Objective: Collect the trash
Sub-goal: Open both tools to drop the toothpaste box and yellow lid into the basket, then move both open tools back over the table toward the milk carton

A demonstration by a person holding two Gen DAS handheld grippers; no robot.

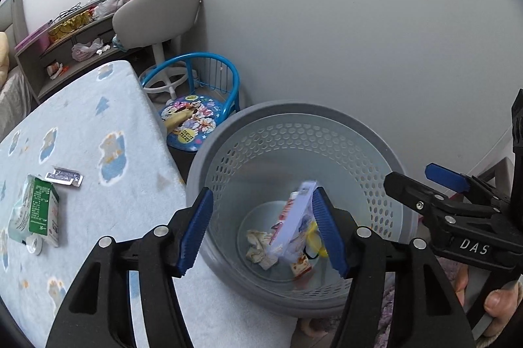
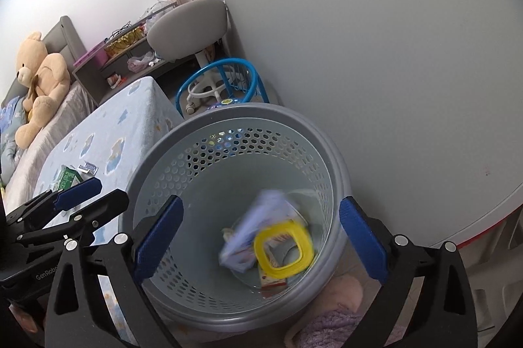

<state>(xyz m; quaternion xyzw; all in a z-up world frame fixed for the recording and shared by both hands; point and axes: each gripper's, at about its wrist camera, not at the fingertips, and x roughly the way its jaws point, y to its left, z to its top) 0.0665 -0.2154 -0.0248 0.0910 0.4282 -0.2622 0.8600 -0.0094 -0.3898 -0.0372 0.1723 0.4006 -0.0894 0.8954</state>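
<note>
A grey perforated waste basket stands beside the table. My left gripper hangs over it, open. A flat pale purple package, blurred, leans on the right pad only, with the left pad well clear of it. Crumpled paper and a yellow plastic ring lie at the basket's bottom. My right gripper is also above the basket, open wide with nothing between its pads. On the table lie a green and white carton and a foil blister strip.
The table wears a light blue cloth and touches the basket's left side. A blue child's chair and a grey swivel chair stand behind. A grey wardrobe is right behind the basket. A teddy bear sits on the bed.
</note>
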